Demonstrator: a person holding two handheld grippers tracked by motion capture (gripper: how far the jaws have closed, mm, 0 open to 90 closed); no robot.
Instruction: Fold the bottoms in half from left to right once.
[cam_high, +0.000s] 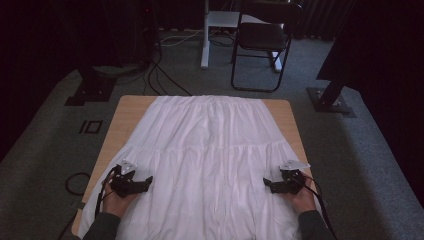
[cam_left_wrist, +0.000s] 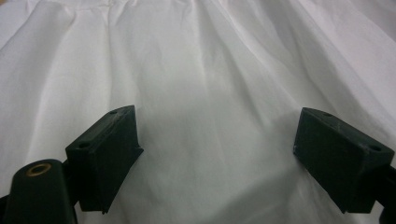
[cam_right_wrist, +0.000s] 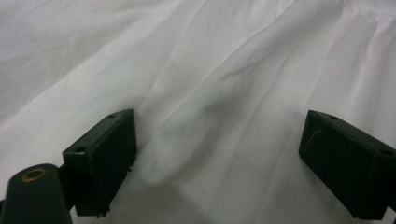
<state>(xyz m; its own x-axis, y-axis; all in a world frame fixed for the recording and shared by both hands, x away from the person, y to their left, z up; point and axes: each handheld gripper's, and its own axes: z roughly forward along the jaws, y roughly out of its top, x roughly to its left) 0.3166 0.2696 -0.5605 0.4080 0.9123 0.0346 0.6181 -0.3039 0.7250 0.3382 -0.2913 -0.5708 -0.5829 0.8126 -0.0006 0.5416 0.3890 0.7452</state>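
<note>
A white gathered skirt (cam_high: 210, 150) lies spread flat over the wooden table (cam_high: 125, 112), waistband at the far end, hem toward me. My left gripper (cam_high: 142, 184) hovers over the cloth near its left side, pointing inward, jaws wide apart with nothing between them. In the left gripper view the open left gripper (cam_left_wrist: 217, 135) looks onto wrinkled white skirt fabric (cam_left_wrist: 201, 70). My right gripper (cam_high: 270, 185) sits over the right side of the skirt, pointing inward too. Seen from the right gripper view, the right gripper (cam_right_wrist: 219, 140) is open above a soft fold of the skirt (cam_right_wrist: 219, 88).
A black folding chair (cam_high: 262, 40) and a white table leg (cam_high: 205, 35) stand beyond the table on grey carpet. Black stand bases (cam_high: 92, 87) (cam_high: 330, 100) flank the far corners. Cables (cam_high: 77, 182) loop on the floor at the left.
</note>
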